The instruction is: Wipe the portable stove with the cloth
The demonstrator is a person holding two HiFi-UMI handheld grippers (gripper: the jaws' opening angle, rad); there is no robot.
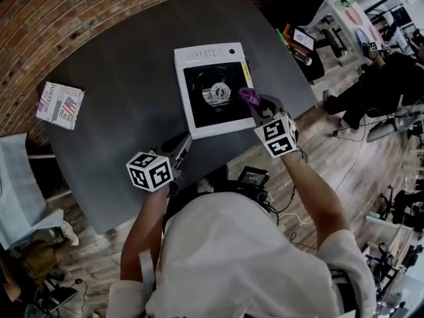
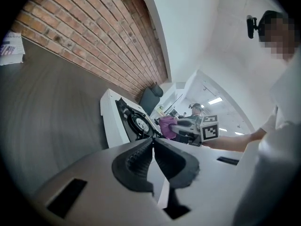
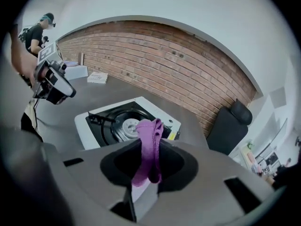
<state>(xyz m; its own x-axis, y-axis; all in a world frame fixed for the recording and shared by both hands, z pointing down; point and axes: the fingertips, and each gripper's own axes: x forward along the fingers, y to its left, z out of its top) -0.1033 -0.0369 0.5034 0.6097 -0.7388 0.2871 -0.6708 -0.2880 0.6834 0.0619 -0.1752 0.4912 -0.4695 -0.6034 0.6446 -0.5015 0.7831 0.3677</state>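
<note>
A white portable stove with a black top and round burner sits on the dark table. My right gripper hovers over the stove's right front part, shut on a purple cloth. In the right gripper view the purple cloth hangs bunched between the jaws, above the stove. My left gripper is held above the table near the stove's front left corner, jaws shut with nothing between them. The left gripper view shows the stove ahead, with the cloth in the right gripper.
A printed booklet lies at the table's left end. A brick wall runs behind the table. A black chair stands past the table's far end. Desks and another person are off to the right.
</note>
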